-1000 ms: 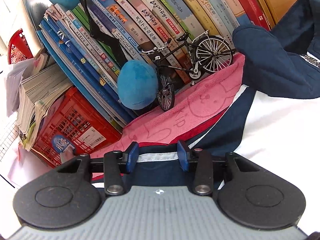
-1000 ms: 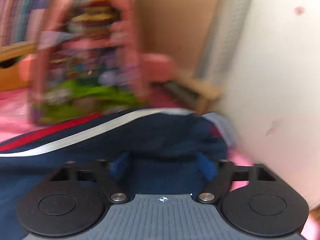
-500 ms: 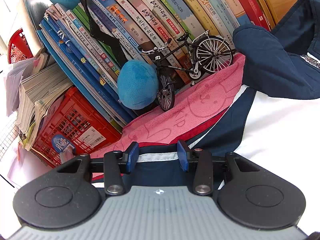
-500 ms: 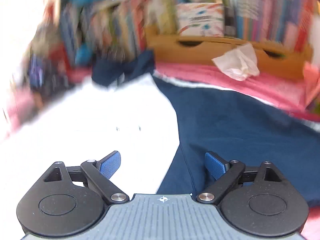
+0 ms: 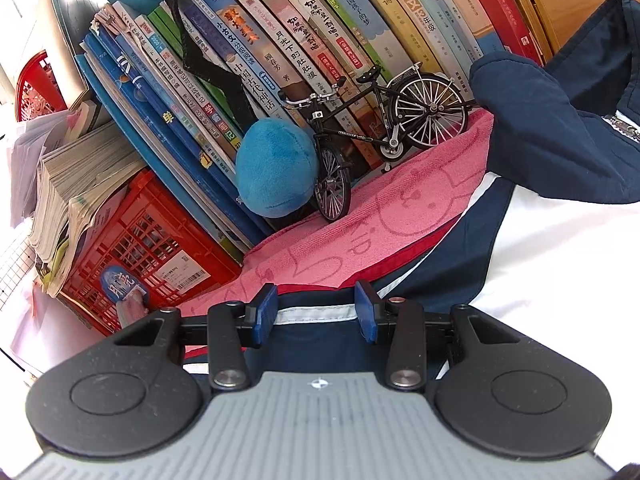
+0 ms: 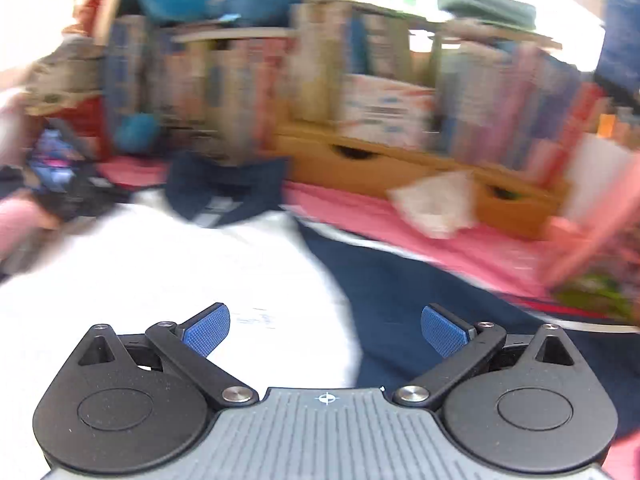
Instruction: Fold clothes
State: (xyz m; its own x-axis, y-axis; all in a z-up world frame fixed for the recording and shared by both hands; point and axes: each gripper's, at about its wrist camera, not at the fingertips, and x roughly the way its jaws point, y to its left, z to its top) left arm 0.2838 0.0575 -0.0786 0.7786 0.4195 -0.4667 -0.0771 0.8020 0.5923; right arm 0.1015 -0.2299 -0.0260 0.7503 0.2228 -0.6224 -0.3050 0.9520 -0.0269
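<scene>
My left gripper [image 5: 316, 308] straddles the navy-and-white jacket [image 5: 560, 280]'s striped hem at lower centre, not pinching, my right gripper [image 6: 325, 330] gapes empty above it — the hem could slip free.

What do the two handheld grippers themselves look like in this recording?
Both match: the left gripper and right gripper each have a grey ribbed body with a small crosshair mark, two round black discs, black linkage arms with silver pivot pins, and blue textured fingertip pads. No cables or sleeves are visible.
</scene>
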